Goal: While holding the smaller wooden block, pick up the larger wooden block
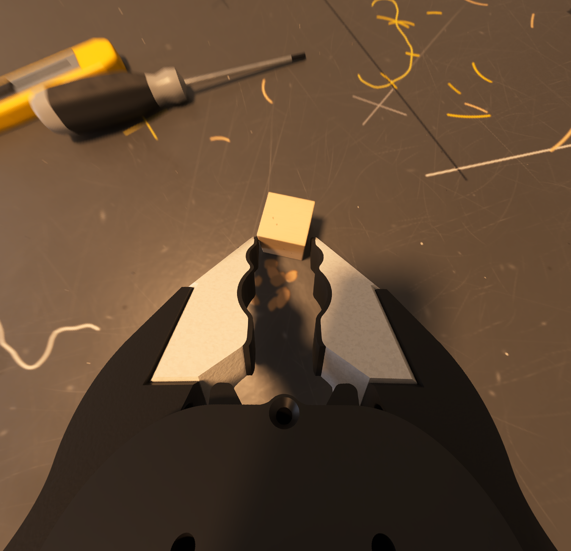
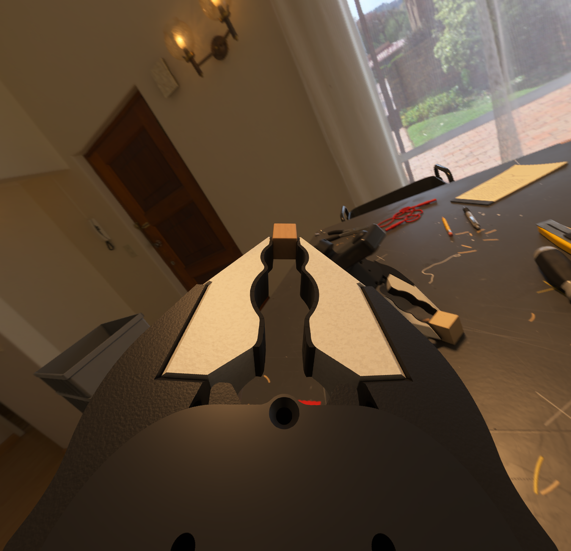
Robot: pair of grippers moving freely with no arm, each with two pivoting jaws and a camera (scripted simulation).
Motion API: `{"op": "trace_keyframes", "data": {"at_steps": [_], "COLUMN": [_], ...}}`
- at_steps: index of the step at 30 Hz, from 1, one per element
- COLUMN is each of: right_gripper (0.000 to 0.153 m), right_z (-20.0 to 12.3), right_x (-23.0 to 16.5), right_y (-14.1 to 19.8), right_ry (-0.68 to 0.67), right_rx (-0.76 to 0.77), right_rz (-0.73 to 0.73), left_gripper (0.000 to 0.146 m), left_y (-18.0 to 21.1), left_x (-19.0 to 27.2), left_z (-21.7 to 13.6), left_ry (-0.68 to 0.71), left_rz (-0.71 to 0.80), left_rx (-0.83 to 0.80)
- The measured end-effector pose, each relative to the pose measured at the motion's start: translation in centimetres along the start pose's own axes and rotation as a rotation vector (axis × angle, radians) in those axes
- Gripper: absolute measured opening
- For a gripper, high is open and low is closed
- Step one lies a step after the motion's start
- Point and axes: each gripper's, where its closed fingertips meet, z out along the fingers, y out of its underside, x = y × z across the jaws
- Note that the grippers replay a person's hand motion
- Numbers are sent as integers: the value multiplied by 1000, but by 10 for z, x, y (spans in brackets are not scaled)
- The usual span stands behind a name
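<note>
The larger wooden block (image 1: 285,221), a pale cube, sits on the dark scratched table (image 1: 401,258). My left gripper (image 1: 284,242) is low over the table, and its two fingertips press the block's near side faces. In the right wrist view the same block (image 2: 446,326) rests on the table at the tips of the left gripper (image 2: 432,323). My right gripper (image 2: 284,242) is raised off the table's left side and tilted, pointing toward the wall. It is shut on the smaller wooden block (image 2: 284,236), held at its fingertips.
A black-handled screwdriver (image 1: 117,100) and a yellow utility knife (image 1: 61,69) lie far left of the block. Wood shavings and a white string (image 1: 46,344) litter the table. Farther off lie a yellow pad (image 2: 509,185), red cord (image 2: 404,216), pencil (image 2: 447,226), marker (image 2: 471,217) and a black tool (image 2: 352,242). A grey bin (image 2: 92,360) stands beside the table.
</note>
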Motion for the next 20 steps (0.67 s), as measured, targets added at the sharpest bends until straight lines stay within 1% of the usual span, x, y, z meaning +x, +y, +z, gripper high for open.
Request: {"op": "trace_keyframes", "data": {"at_steps": [2, 4, 9, 12, 14, 16, 18, 20], "right_gripper": [13, 13, 13, 13, 13, 13, 13, 13], "right_z": [3, 5, 13, 22, 30, 37, 44, 48], "right_x": [11, 24, 50, 50, 44, 35, 27, 22], "right_y": [5, 11, 20, 19, 17, 17, 18, 18], "right_ry": [53, 139, 372, 469, 525, 578, 615, 647], "right_rx": [-21, -51, -105, -101, -91, -91, -91, -88], "right_rz": [-11, -48, -228, -421, -605, -762, -874, -948], "left_gripper": [32, 32, 32, 32, 32, 32, 32, 32], "left_y": [-12, -34, -101, -120, -124, -129, -133, -137], "left_x": [-3, -4, 4, 13, 21, 27, 32, 36], "left_z": [-6, -20, -73, -111, -129, -143, -153, -159], "left_ry": [-60, -127, -302, -456, -547, -632, -676, -687], "left_rz": [63, 155, 410, 596, 715, 805, 845, 850], "left_rx": [50, 117, 316, 416, 456, 477, 492, 512]}}
